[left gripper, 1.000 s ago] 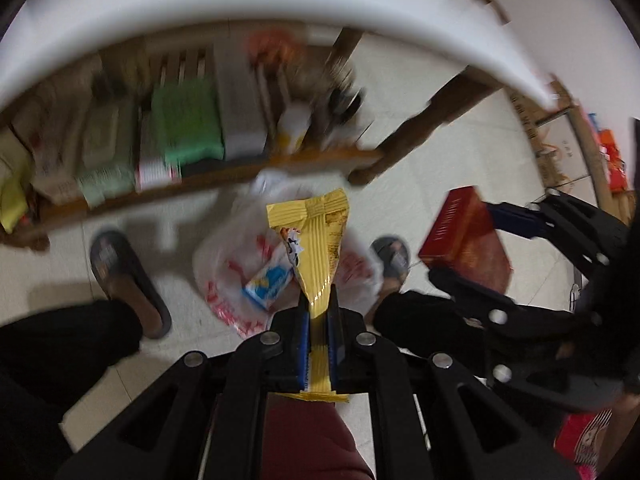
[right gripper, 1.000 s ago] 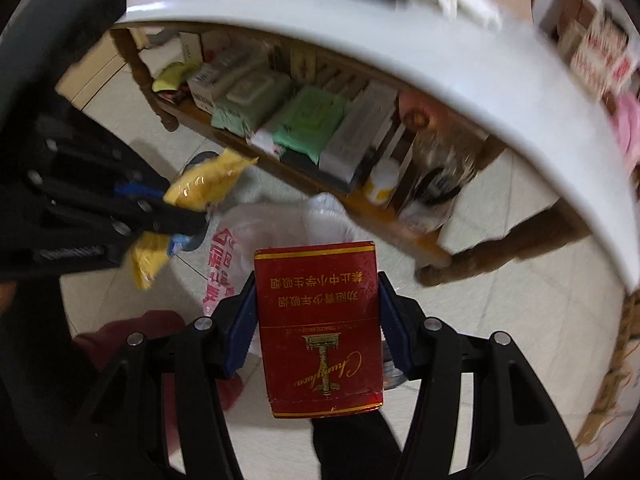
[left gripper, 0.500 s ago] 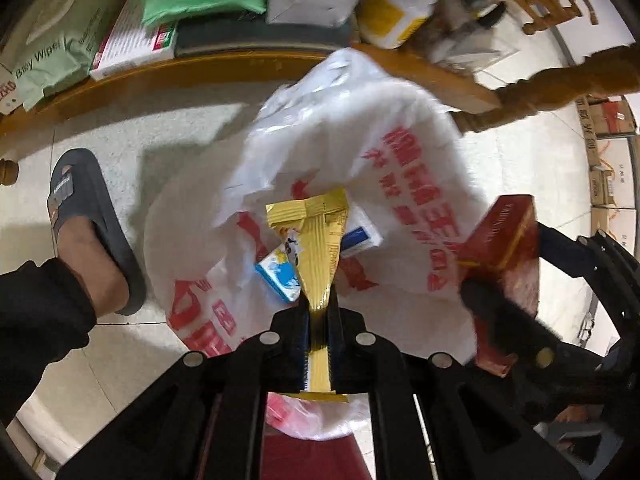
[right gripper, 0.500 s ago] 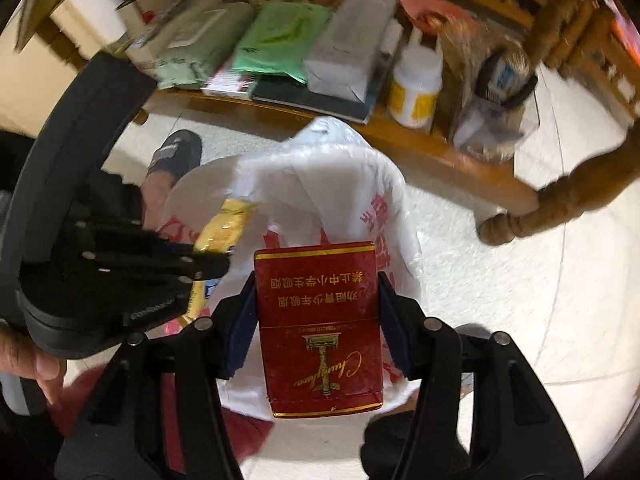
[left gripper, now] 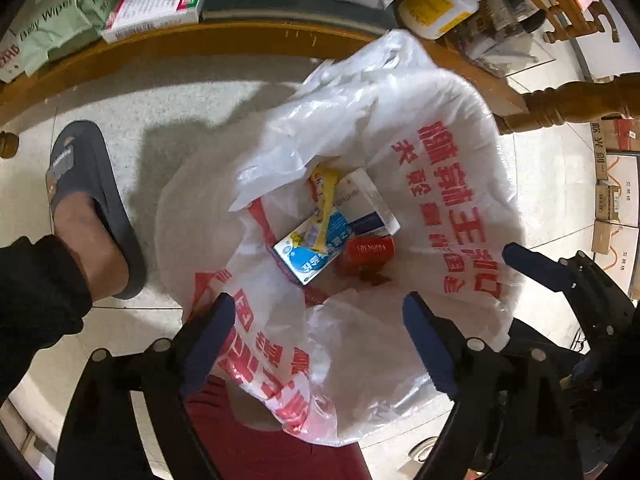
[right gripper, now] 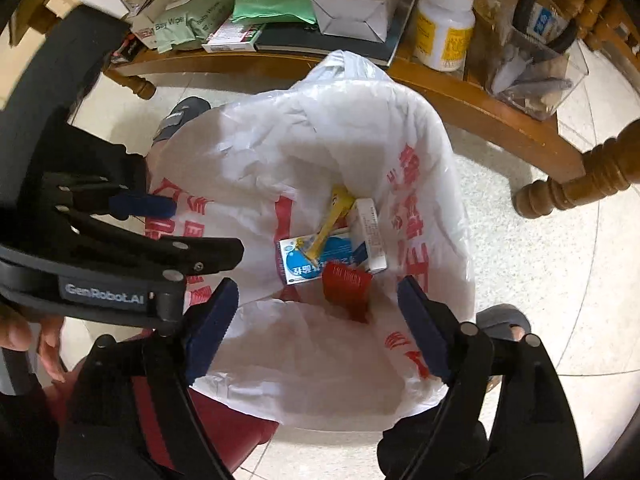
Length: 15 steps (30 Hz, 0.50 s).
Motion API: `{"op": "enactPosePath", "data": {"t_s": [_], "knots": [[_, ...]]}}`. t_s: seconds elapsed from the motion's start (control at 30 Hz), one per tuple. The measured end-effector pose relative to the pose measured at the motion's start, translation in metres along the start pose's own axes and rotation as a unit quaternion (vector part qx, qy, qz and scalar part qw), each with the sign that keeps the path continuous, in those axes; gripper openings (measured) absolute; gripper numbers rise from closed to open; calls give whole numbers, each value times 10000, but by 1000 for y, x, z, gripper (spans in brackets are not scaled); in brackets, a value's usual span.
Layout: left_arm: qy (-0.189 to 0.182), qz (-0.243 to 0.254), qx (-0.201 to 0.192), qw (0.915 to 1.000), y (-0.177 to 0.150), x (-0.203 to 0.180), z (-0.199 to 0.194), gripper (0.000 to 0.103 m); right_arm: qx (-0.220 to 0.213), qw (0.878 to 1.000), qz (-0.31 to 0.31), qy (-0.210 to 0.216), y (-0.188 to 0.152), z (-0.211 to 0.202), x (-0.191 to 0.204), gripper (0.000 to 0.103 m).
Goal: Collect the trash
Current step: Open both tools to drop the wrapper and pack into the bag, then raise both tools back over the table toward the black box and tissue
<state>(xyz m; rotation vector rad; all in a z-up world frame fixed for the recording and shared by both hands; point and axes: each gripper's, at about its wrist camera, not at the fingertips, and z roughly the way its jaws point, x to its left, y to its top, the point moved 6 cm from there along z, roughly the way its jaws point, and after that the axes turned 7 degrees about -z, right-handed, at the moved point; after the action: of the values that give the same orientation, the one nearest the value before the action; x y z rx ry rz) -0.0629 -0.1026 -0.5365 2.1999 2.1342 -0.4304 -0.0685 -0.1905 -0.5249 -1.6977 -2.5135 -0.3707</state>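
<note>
A white plastic bag (left gripper: pixel 448 128) with red print stands open on the floor, also seen as the bag (right gripper: pixel 360 120) in the right wrist view. Inside lie a yellow wrapper (left gripper: pixel 325 204) (right gripper: pixel 332 222), a blue-and-white box (left gripper: pixel 310 254) (right gripper: pixel 320 260), a white box (left gripper: pixel 368 204) (right gripper: pixel 370 232) and a red cigarette pack (left gripper: pixel 366 252) (right gripper: pixel 346 284). My left gripper (left gripper: pixel 318 320) hangs over the bag's mouth, jaws opening, nothing between them. Beside it, my right gripper (right gripper: pixel 318 312) is likewise over the bag, jaws opening and empty.
A low wooden shelf (left gripper: pixel 168 46) behind the bag carries wipes packs, boxes and a white bottle (right gripper: pixel 444 24). A turned table leg (left gripper: pixel 576 104) stands at right. The person's slippered foot (left gripper: pixel 92 208) is left of the bag; a dark red thing (left gripper: pixel 264 456) lies beneath.
Both grippers sank toward the bag and their jaws spread. The yellow wrapper left the left gripper and the red pack left the right; both now lie in the bag.
</note>
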Motion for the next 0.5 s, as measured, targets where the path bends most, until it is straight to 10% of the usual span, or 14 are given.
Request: {"op": "enactPosePath", "data": {"t_s": [0.5], "knots": [[-21,199,-815,9965,-8,5,-95,88,-675,9976,-155,-93,-3,-104,19,86]]}}
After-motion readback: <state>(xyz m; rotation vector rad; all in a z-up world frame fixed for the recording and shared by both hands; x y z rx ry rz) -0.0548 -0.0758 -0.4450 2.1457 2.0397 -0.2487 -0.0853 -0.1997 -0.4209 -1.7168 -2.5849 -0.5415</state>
